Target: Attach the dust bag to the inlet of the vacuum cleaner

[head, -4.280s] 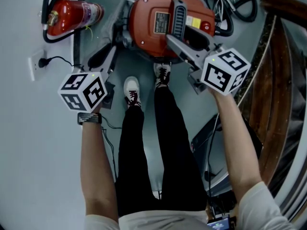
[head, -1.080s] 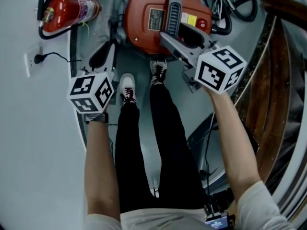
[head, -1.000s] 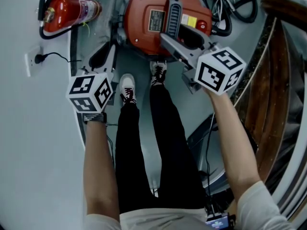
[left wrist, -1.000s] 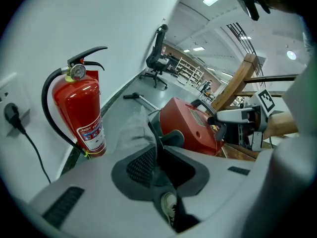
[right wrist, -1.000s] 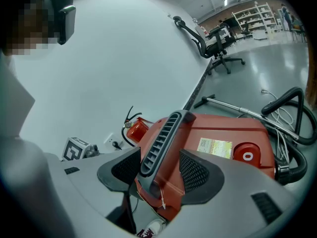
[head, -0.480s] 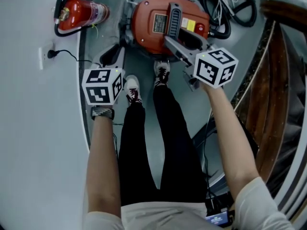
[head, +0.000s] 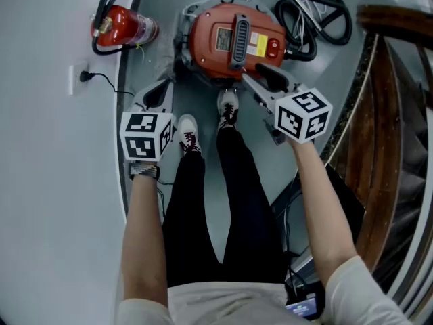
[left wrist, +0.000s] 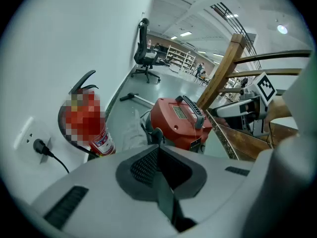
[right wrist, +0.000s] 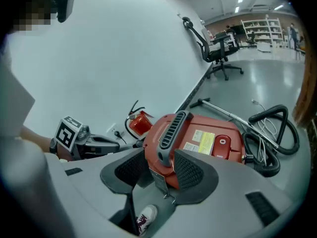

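Note:
The red vacuum cleaner (head: 233,39) stands on the grey floor in front of the person's feet, its black handle on top and its lid down. No dust bag shows in any view. My left gripper (head: 157,92) hangs to the left of the vacuum, clear of it, jaws shut with nothing between them (left wrist: 157,150). My right gripper (head: 267,80) hovers at the vacuum's near right edge. Its jaws (right wrist: 159,157) are open, have just been closing a little, and hold nothing. The vacuum (right wrist: 208,138) shows beyond them.
A red fire extinguisher (head: 125,27) stands by the wall at the left, near a socket with a plugged cord (head: 80,76). A black hose (head: 318,12) coils right of the vacuum. A wooden stair railing (head: 385,114) runs along the right. The person's shoes (head: 188,131) stand just before the vacuum.
Both grippers have drawn back and up from the vacuum. The right jaws, earlier over its handle, now sit off its near right edge. The left cube has rolled and shifted right.

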Tool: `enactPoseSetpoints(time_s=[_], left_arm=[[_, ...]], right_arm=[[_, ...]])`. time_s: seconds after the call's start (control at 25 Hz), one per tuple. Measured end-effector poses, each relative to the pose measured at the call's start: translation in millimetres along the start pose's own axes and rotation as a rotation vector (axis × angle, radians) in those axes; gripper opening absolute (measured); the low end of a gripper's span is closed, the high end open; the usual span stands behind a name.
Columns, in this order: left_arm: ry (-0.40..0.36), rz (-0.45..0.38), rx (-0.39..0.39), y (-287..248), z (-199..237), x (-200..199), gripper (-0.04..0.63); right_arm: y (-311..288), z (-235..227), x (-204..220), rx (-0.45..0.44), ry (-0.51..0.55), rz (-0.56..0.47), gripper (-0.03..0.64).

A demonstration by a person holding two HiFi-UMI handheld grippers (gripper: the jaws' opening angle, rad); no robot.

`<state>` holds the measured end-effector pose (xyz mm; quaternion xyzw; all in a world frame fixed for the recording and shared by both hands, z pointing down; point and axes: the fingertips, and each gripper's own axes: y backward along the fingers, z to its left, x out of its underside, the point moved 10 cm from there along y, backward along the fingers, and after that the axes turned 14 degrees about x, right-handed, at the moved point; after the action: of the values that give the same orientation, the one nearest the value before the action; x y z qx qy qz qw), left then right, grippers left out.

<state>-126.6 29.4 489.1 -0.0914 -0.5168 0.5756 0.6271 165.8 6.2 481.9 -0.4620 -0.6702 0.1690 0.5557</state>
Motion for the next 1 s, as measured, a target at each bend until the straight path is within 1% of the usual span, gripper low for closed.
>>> enactPoseSetpoints(time_s=[0.24, 0.4, 0.52, 0.64, 0.8, 1.0], left_arm=[[-0.072, -0.01, 0.025, 29, -17, -13, 0.002], [-0.115, -0.037, 0.028, 59, -29, -33, 0.002], [-0.132, -0.062, 0.028, 88, -39, -46, 0.002], [-0.16, -0.057, 0.036, 114, -51, -57, 0.002], [-0.232, -0.055, 0.064, 138, -70, -78, 0.002], [-0.269, -0.092, 0.091, 176, -101, -103, 0.002]], right_arm=[[30, 32, -12, 0.006, 0.056, -0.058, 0.155], [52, 57, -30, 0.003, 0.086, -0.106, 0.126], [76, 77, -43, -0.007, 0.139, -0.115, 0.092], [105, 91, -58, 0.002, 0.195, -0.12, 0.063], [139, 101, -87, 0.026, 0.276, -0.143, 0.046], [184, 120, -111, 0.018, 0.306, -0.19, 0.043]])
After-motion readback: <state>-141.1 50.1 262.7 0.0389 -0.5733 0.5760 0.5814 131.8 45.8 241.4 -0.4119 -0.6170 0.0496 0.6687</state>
